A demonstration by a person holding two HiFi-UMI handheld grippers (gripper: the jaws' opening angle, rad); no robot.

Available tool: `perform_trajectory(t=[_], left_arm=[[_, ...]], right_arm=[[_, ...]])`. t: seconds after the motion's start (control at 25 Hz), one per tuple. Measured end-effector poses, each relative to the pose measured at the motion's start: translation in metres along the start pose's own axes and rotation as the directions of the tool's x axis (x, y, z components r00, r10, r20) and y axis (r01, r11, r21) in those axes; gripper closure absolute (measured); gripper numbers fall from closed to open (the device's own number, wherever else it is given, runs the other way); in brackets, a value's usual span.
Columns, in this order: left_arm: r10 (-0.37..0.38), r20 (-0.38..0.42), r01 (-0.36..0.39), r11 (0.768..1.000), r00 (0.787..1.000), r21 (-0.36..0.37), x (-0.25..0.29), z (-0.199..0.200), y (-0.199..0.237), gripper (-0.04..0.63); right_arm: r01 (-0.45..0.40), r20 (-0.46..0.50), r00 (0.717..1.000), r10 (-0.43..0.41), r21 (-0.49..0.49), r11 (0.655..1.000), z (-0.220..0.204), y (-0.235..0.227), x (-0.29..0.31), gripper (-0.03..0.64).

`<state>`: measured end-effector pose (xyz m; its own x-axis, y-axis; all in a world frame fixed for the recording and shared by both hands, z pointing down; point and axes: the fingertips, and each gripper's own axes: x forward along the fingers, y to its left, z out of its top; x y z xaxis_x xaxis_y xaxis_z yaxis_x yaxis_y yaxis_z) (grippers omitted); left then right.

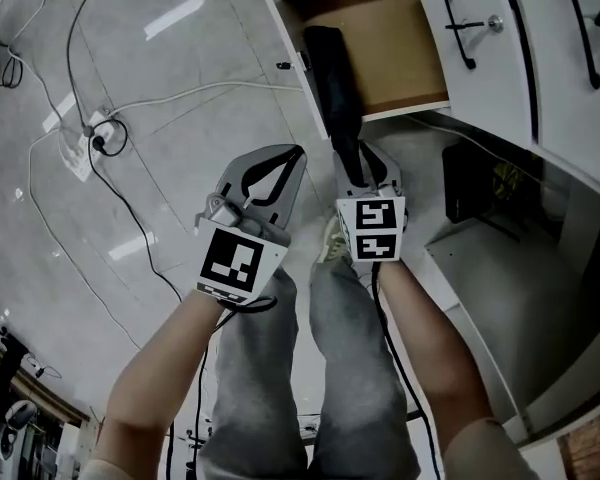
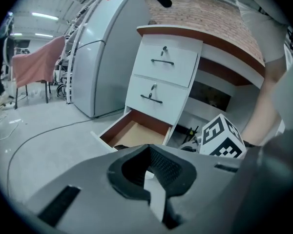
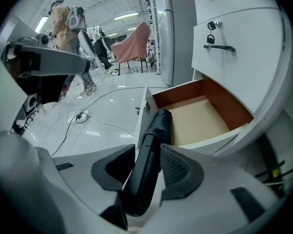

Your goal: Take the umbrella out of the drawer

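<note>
Right gripper (image 3: 145, 174) jaws clamped on black umbrella (image 1: 332, 73), its far end at open drawer (image 1: 395, 53) front edge. Left gripper (image 1: 283, 166) jaws closed, empty.

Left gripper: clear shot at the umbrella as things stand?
Probably yes. The left gripper sits beside the umbrella, nothing between; the right gripper holds only its near end. Left jaws are together, so they must open first.
</note>
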<state>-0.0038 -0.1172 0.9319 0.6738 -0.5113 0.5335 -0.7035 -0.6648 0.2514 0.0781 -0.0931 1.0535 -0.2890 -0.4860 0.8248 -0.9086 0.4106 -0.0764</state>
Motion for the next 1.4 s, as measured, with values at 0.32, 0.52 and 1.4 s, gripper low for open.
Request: perform_trajectory(t=[0.32, 0.52, 1.4], left_arm=[[0.013, -0.040, -0.015, 0.999, 0.999, -0.033, 0.012, -0.039, -0.001, 0.588], [0.011, -0.047, -0.012, 0.999, 0.999, -0.029, 0.013, -0.041, -0.004, 0.588], [0.013, -0.021, -0.014, 1.000, 1.000, -0.019, -0.050, 0.054, -0.045, 0.588]], right_arm=[[0.105, 0.032, 0.994, -0.101, -0.126, 0.987, -0.009, 0.000, 0.013, 0.529], [0.143, 0.068, 0.988, -0.138, -0.085, 0.986, -0.005, -0.001, 0.011, 0.592], [0.090, 0.135, 0.986, -0.101, 0.083, 0.993, 0.078, -0.005, -0.144, 0.604]])
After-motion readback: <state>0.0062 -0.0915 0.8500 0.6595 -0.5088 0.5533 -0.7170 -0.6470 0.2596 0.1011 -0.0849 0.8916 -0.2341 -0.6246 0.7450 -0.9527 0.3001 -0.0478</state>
